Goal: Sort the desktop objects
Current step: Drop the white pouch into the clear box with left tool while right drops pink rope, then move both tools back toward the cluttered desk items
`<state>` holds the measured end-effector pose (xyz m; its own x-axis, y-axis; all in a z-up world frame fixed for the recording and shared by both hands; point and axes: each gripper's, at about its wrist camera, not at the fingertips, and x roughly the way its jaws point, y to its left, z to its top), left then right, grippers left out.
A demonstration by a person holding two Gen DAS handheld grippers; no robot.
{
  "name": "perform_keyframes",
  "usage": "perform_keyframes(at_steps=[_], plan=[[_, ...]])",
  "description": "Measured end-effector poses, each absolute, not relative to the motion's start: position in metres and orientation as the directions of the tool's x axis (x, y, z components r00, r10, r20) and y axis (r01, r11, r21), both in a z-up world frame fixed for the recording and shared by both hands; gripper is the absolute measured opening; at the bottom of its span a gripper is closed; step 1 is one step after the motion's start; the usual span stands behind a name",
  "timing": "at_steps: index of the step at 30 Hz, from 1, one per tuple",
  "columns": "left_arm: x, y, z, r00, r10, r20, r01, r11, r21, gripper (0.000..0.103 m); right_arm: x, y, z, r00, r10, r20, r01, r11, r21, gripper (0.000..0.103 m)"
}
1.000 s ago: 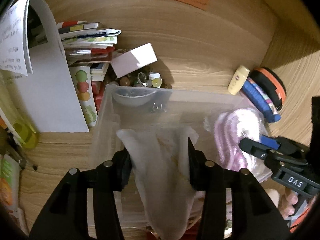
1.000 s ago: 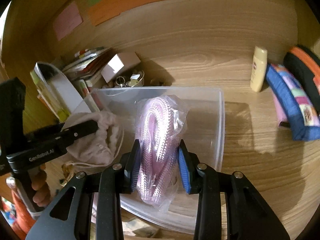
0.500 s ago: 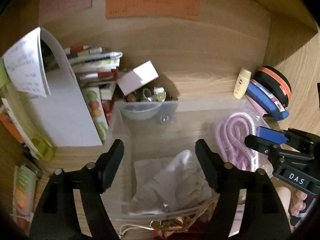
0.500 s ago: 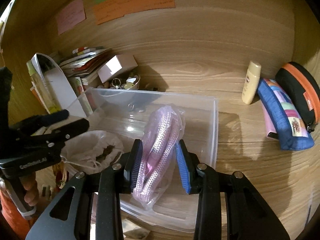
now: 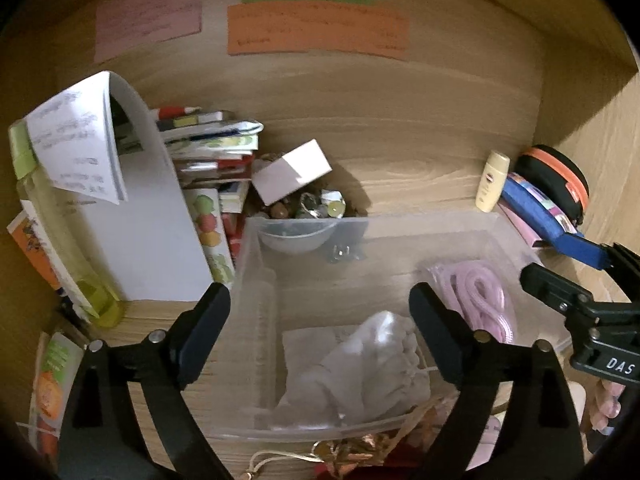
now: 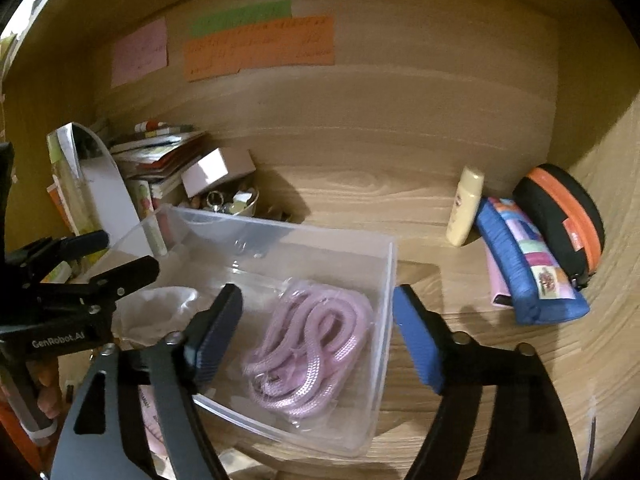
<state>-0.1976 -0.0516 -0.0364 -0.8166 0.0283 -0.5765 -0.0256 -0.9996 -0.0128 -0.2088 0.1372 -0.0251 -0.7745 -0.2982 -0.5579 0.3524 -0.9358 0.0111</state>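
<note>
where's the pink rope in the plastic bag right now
The pink rope lies inside the clear bin, on its right side beside the white cloth pouch, in both wrist views, below the opening right claw.

Pink braided rope (image 6: 308, 344), white cloth pouch (image 5: 360, 372), blue patchwork case (image 6: 528, 268), orange-trimmed black case (image 6: 560, 216)

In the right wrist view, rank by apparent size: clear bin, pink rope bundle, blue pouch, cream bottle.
1. clear bin
2. pink rope bundle
3. blue pouch, looks close to the rope; it lies farther away, so this order is unsure
4. cream bottle
</note>
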Motion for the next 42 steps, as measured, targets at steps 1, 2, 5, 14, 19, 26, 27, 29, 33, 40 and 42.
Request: perform_keyframes(at_steps=[1, 2, 5, 14, 19, 26, 27, 29, 33, 40, 42], plan=[[-0.196, -0.054, -0.035, -0.821, 0.033, -0.570, -0.024, -0.999, -0.023, 0.092, -0.208, 0.138, -0.024, -0.781, -0.292, -0.552, 0.346, -0.938, 0.007, 0.083], [-0.195, -0.055, -0.034, -0.824, 0.035, -0.566, -0.022, -0.999, -0.029, 0.095, -0.206, 0.138, -0.023, -0.786, -0.289, -0.547, 0.342, -0.940, 0.004, 0.084], [-0.190, -0.059, -0.032, -0.826, 0.045, -0.562, -0.013, -0.998, -0.061, 0.098, -0.204, 0.140, -0.022, -0.786, -0.300, -0.541, 0.349, -0.937, 0.012, 0.085], [-0.166, -0.062, -0.022, -0.821, 0.042, -0.570, 0.007, -0.996, -0.084, 0.098, -0.191, 0.133, -0.018, -0.809, -0.283, -0.515, 0.355, -0.934, -0.044, 0.085], [-0.147, -0.064, -0.010, -0.837, -0.001, -0.547, 0.035, -0.998, -0.051, 0.098, -0.179, 0.137, -0.014, -0.805, -0.292, -0.516, 0.361, -0.932, -0.037, 0.087], [-0.122, -0.062, -0.005, -0.848, -0.024, -0.529, 0.045, -0.999, -0.027, 0.098, -0.153, 0.149, -0.010, -0.811, -0.296, -0.505, 0.358, -0.933, -0.028, 0.091], [-0.119, -0.061, -0.005, -0.849, -0.029, -0.528, 0.047, -0.999, -0.022, 0.098, -0.149, 0.150, -0.009, -0.812, -0.295, -0.503, 0.357, -0.934, -0.028, 0.093], [-0.113, -0.059, -0.005, -0.850, -0.031, -0.526, 0.048, -0.999, -0.020, 0.099, -0.140, 0.153, -0.009, -0.818, -0.294, -0.494, 0.353, -0.935, -0.027, 0.099], [-0.102, -0.058, -0.006, -0.849, -0.027, -0.528, 0.048, -0.999, -0.025, 0.100, -0.120, 0.158, -0.009, -0.827, -0.296, -0.477, 0.354, -0.935, -0.033, 0.099], [-0.083, -0.053, -0.011, -0.846, -0.035, -0.533, 0.049, -0.999, -0.013, 0.100, -0.099, 0.165, -0.011, -0.824, -0.300, -0.481, 0.353, -0.935, -0.023, 0.099], [-0.076, -0.051, -0.012, -0.846, -0.035, -0.531, 0.048, -0.999, -0.012, 0.100, -0.094, 0.167, -0.011, -0.819, -0.307, -0.485, 0.358, -0.934, -0.015, 0.099]])
